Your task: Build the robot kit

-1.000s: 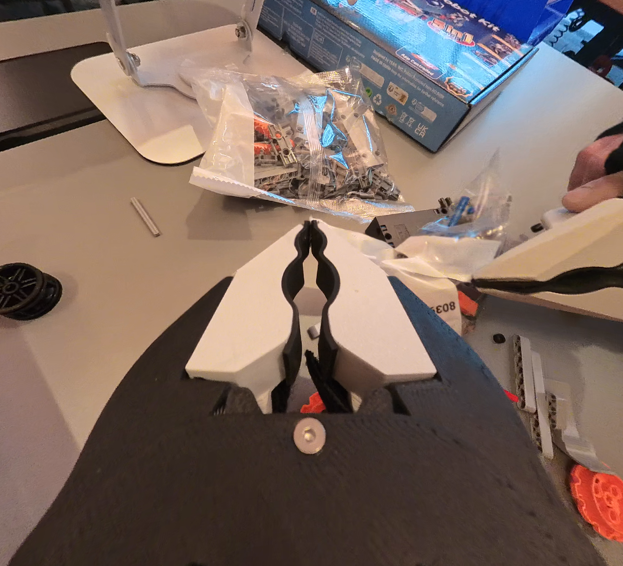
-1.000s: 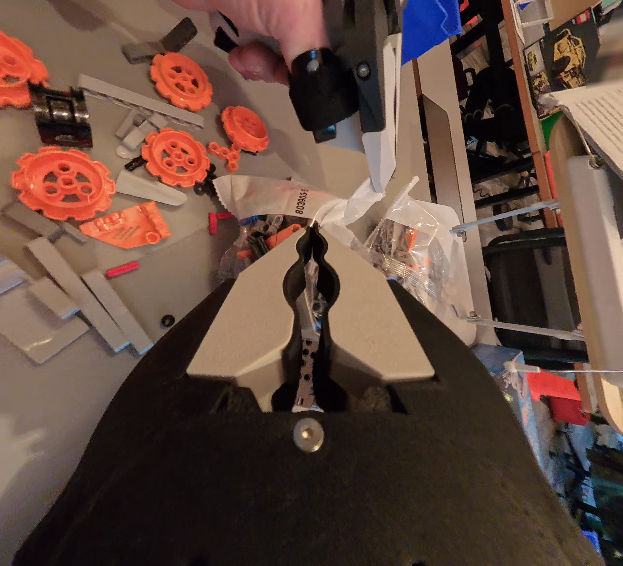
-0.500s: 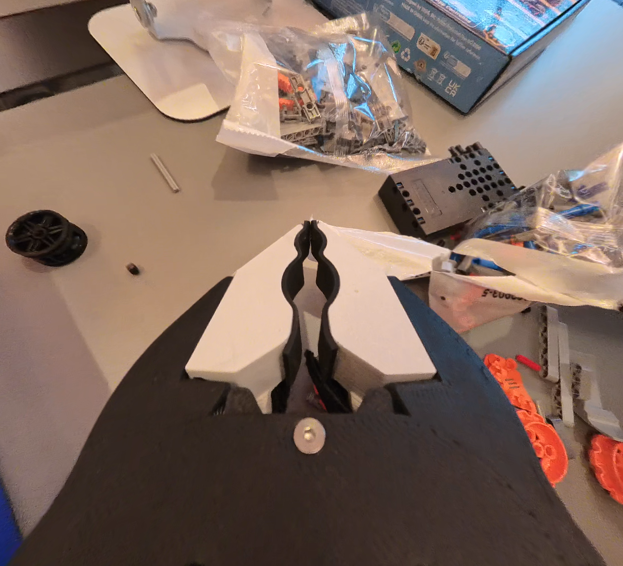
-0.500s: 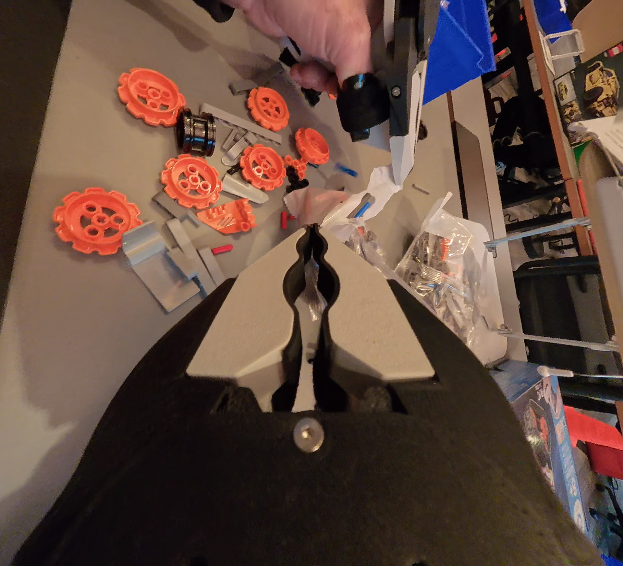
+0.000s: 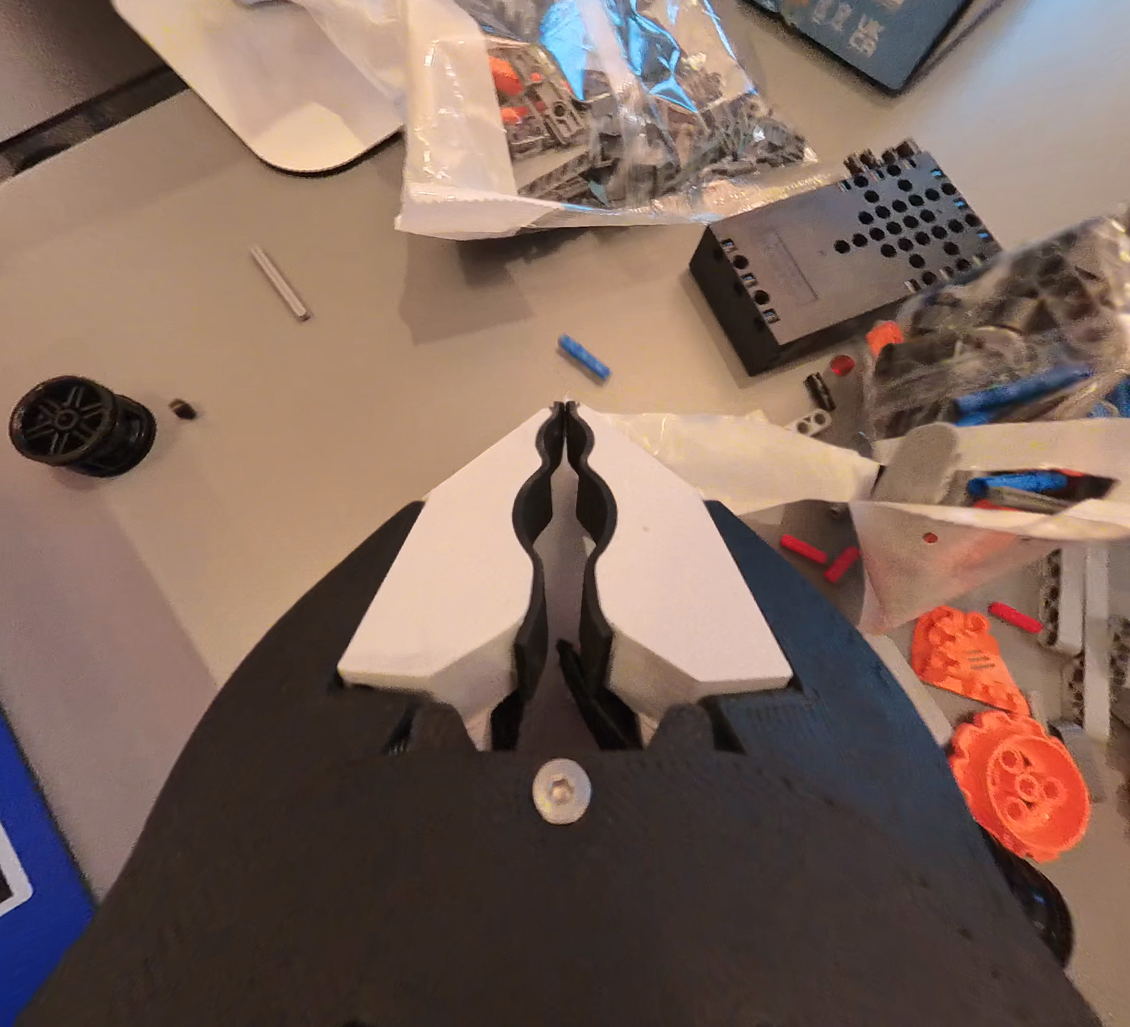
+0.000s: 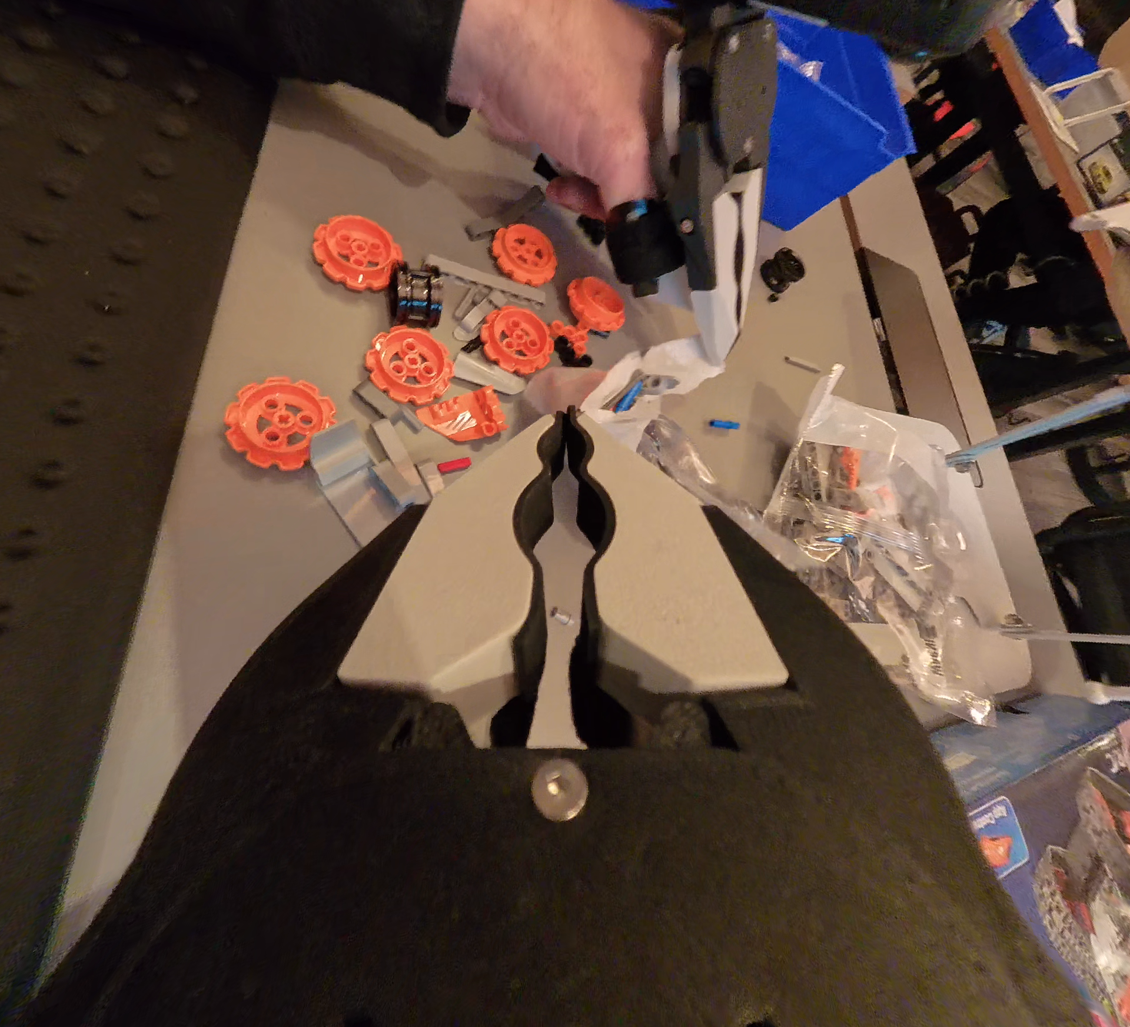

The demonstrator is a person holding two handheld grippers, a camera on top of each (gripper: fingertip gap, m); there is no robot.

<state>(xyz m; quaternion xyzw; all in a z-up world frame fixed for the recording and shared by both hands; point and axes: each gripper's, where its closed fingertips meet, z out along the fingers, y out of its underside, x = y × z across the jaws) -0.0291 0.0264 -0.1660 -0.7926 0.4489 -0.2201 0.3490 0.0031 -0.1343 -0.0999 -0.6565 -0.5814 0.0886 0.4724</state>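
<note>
While our left gripper pinches a white corner of the torn clear plastic bag of small parts, lifted above the grey table, our right gripper clamps its other end, orange toothed wheels scattered beneath.

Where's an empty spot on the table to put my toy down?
Best spot: the bare table between the black wheel, grey rod and blue pin. It's crowded on the right: torn bag, black box, orange gears.
</note>
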